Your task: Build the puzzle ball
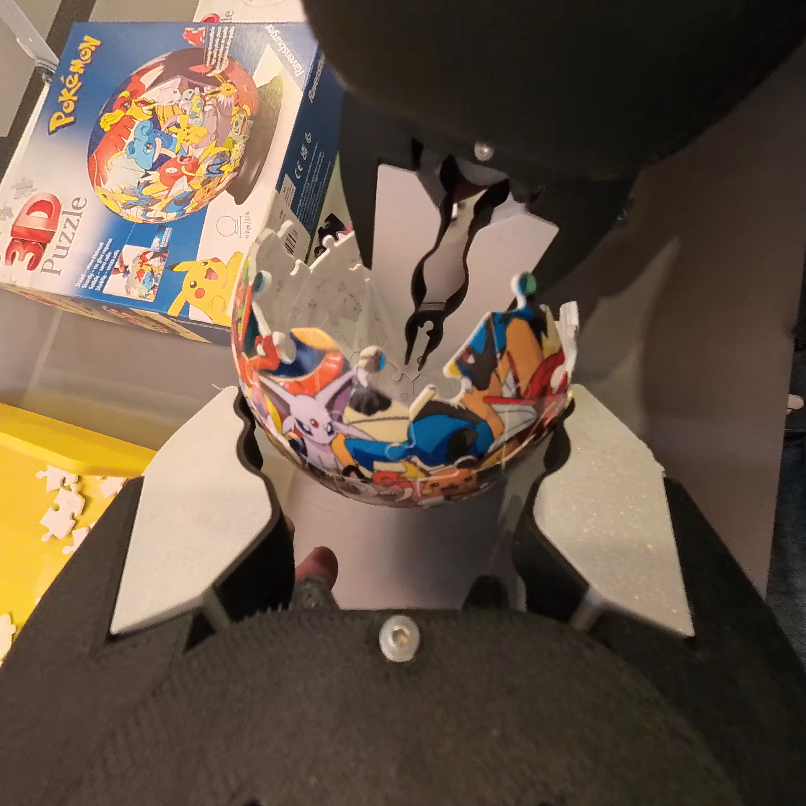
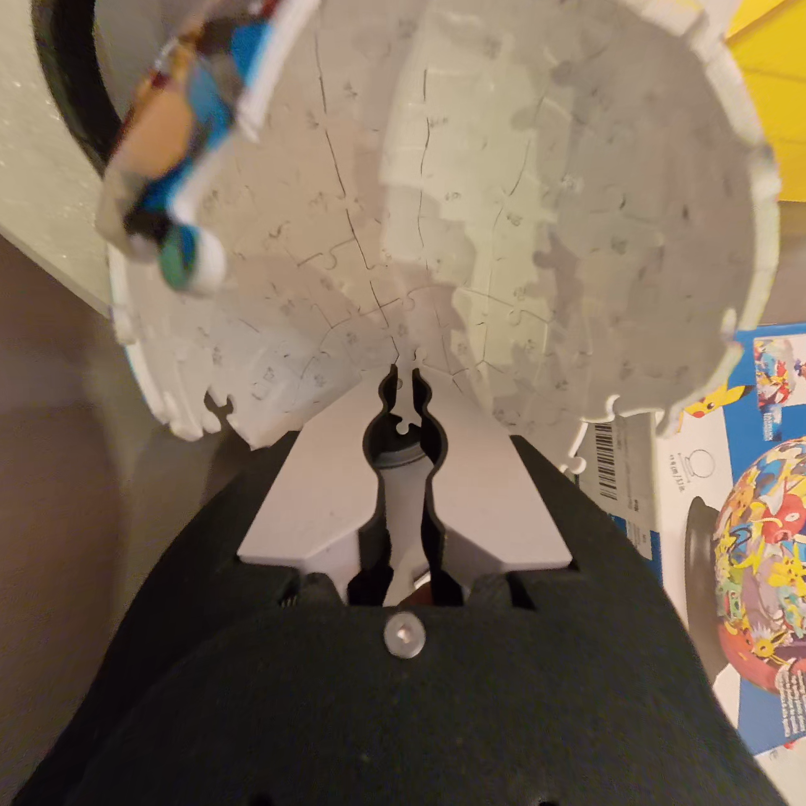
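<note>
The half-built puzzle ball (image 1: 436,436) is an open bowl, with colourful cartoon print outside and white inside. My left gripper (image 1: 405,408) is shut on it and holds it by both sides above the grey table. My right gripper (image 1: 414,360) reaches down into the bowl from above. In the right wrist view the right gripper (image 2: 405,376) is shut on a small white puzzle piece (image 2: 406,403). The piece's far end touches the white inner wall of the ball (image 2: 479,174), near the bowl's bottom.
The blue puzzle box (image 1: 174,152) lies on the table at the back left and also shows in the right wrist view (image 2: 719,545). A yellow tray (image 1: 52,440) with several loose white pieces (image 1: 65,510) sits at the left. A person's fingertip (image 1: 316,567) shows under the left gripper.
</note>
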Motion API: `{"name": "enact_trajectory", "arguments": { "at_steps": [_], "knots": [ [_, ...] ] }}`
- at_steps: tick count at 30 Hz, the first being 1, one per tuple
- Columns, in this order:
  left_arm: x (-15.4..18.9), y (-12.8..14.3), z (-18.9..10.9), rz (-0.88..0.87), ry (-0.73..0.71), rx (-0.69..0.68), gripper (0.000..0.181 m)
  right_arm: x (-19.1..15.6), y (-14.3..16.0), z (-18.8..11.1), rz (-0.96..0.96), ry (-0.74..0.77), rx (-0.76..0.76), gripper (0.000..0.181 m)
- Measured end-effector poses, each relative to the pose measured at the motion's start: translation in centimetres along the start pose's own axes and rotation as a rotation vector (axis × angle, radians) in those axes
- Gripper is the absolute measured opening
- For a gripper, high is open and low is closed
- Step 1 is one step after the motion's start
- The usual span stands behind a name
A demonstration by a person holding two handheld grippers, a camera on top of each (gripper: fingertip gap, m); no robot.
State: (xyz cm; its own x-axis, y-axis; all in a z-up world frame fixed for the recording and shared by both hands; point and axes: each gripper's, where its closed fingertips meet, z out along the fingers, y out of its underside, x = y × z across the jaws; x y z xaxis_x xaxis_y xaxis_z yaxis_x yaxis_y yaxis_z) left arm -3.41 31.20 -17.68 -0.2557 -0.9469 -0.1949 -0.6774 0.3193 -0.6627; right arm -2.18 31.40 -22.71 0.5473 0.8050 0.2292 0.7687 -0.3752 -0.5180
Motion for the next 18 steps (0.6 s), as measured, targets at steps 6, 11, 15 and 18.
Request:
{"name": "enact_trajectory", "arguments": {
  "at_steps": [6, 11, 15, 18],
  "knots": [
    [-0.1, 0.0, 0.0, 0.004, 0.003, -0.007, 0.127, 0.4, 0.1, 0.1, 0.051, -0.020, -0.023, 0.000],
    [-0.1, 0.0, 0.0, 0.005, 0.002, -0.007, 0.127, 0.5, 0.1, 0.1, 0.065, -0.027, -0.031, 0.000],
    [-0.1, 0.0, 0.1, 0.008, 0.002, -0.006, 0.127, 0.9, -0.2, 0.2, 0.017, 0.043, 0.000, 0.000],
    [-0.2, 0.0, 0.2, 0.008, -0.002, -0.006, 0.127, 1.1, 0.1, 0.3, 0.001, 0.064, -0.007, 0.000]
  ]
}}
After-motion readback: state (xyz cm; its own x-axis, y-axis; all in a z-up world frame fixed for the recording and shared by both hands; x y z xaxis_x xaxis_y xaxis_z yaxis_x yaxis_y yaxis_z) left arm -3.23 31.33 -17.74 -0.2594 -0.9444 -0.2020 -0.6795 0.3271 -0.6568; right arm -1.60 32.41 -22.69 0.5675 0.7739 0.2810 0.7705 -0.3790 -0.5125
